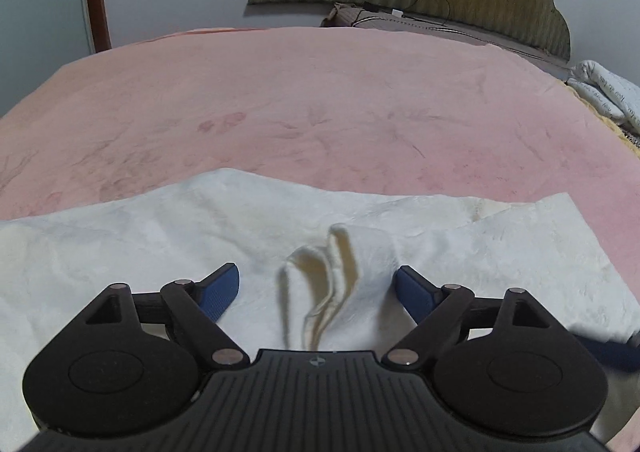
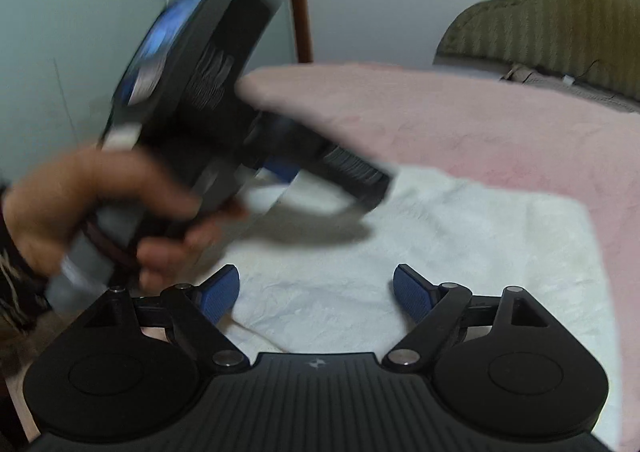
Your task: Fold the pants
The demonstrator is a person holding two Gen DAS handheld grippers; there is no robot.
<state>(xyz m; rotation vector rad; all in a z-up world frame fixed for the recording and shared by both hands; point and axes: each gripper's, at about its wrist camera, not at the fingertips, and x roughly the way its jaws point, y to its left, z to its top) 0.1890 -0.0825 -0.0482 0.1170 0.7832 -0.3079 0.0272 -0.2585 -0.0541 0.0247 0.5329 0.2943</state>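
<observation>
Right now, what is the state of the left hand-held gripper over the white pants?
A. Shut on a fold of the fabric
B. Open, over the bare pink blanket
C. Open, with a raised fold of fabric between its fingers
C: the left hand-held gripper is open, its blue fingers spread on either side of a raised fold of the white pants.

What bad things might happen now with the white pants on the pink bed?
1. The left gripper is open around a raised wrinkle in the pants. Closing there might pinch only a bunched bit, so the fold could come out crooked.
2. In the right wrist view, the left gripper looks blurred, so it seems to be moving fast near the open right gripper. They might bump or drag the pants across the blanket.
</observation>
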